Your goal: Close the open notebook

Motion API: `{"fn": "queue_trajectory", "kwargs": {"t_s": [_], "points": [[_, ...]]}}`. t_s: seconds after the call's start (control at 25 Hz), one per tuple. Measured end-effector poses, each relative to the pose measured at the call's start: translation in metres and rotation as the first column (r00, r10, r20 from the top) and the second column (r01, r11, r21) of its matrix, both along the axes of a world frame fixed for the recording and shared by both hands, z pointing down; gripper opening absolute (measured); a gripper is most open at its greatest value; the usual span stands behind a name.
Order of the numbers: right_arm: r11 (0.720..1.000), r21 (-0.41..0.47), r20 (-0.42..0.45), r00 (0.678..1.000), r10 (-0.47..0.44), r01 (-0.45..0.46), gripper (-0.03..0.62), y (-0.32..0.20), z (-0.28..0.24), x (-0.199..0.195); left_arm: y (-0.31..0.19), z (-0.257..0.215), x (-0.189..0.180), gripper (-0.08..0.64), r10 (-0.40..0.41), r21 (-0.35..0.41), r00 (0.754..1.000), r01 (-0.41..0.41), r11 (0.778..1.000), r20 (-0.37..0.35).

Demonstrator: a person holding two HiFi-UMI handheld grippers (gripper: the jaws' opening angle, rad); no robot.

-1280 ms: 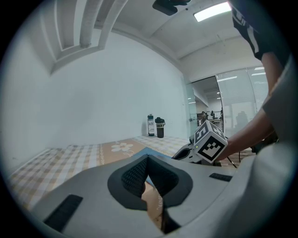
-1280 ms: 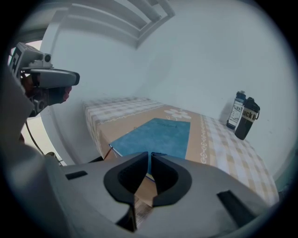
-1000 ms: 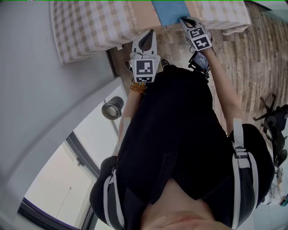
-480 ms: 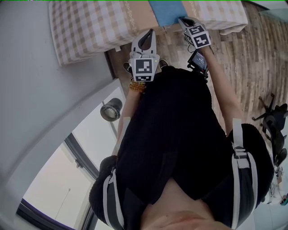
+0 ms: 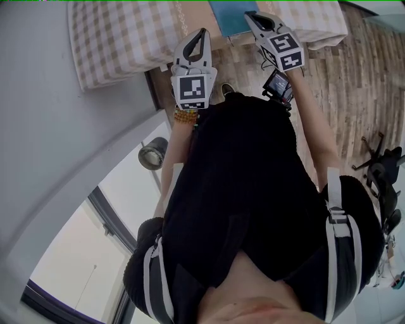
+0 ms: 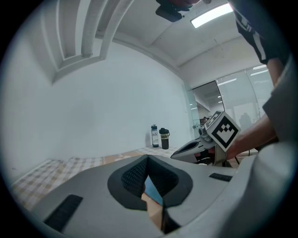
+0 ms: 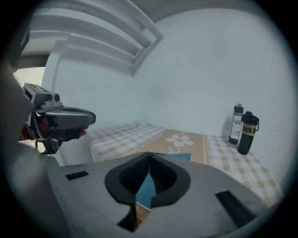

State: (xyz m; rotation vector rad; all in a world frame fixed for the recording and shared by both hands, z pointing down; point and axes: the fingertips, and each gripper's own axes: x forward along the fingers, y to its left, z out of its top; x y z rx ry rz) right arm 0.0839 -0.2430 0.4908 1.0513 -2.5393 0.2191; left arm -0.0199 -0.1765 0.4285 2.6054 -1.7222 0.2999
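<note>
Notebook (image 5: 228, 11) seemingly lies closed; left tongs (image 5: 204, 31) and right tongs (image 5: 249, 16), shut empty, have risen.

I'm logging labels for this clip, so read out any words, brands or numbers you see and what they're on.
"LUCK": on the black bottle; the rest of its label is unreadable.
Blue-capped bottle: label print too small to read.

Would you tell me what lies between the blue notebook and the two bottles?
Only bare flower-printed tablecloth lies between the notebook and bottles, as the right gripper view shows.
</note>
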Motion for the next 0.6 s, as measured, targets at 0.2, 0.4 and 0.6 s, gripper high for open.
{"fn": "queue_trajectory", "kwargs": {"t_s": [0.2,0.4,0.6], "points": [[0.992,0.122,0.103,0.994,-0.046,0.033,0.003,0.009,-0.062,-0.016,-0.006,-0.030,-0.002,0.005,-0.003,0.063,1.000,0.004,0.998,-0.009],[0.972,0.231,0.146,0.987,-0.071,0.036,0.003,0.017,-0.112,-0.023,-0.007,-0.055,-0.001,0.005,-0.002,0.113,1.000,0.004,0.994,-0.015],[0.963,0.269,0.254,0.962,-0.102,0.032,0.003,0.024,-0.155,-0.025,-0.010,-0.082,-0.002,0.005,-0.006,0.164,0.999,0.012,0.986,-0.037]]}}
